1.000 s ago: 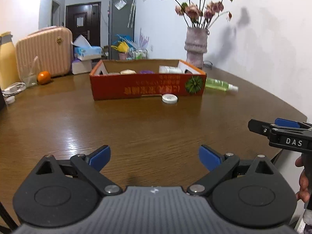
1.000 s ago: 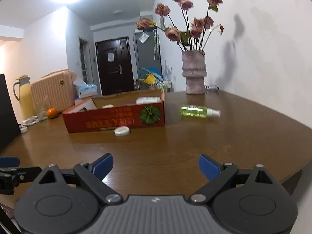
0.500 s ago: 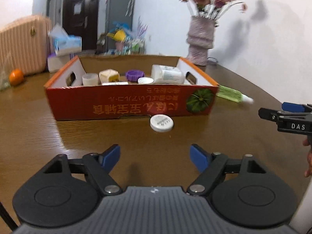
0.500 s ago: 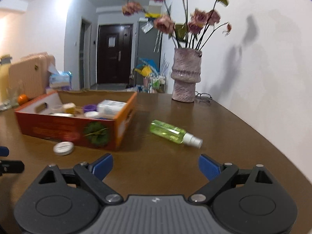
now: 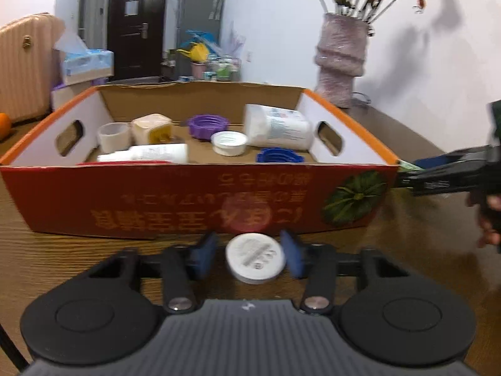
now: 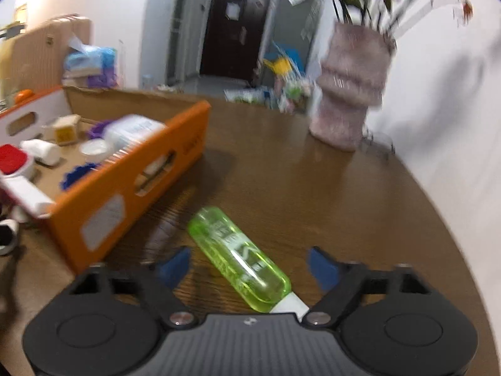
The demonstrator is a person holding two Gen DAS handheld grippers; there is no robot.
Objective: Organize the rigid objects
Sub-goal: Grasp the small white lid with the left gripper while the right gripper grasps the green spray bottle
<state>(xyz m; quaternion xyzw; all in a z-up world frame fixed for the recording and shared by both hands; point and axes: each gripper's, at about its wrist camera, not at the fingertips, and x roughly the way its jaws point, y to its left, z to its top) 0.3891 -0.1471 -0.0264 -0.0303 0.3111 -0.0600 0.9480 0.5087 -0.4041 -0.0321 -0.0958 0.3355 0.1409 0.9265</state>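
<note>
**Both claws closing around items beside the box**

Left claw (image 5: 252, 255) is hanging low over the wooden surface (image 5: 62, 260), its jaws just now narrowing. White round lid (image 5: 255, 258) is lying flat between the blue pads, right pad about touching its edge, left pad showing a small gap; not yet grasping. Cardboard box (image 5: 200, 200) is standing just ahead of the claw, holding jars and caps.

Right claw (image 6: 249, 266) is also closing, jaws still released. Green spray bottle (image 6: 239, 258) is lying slantwise between them, clear of both pads, white nozzle toward the claw body. Box sitting to its left.
</note>
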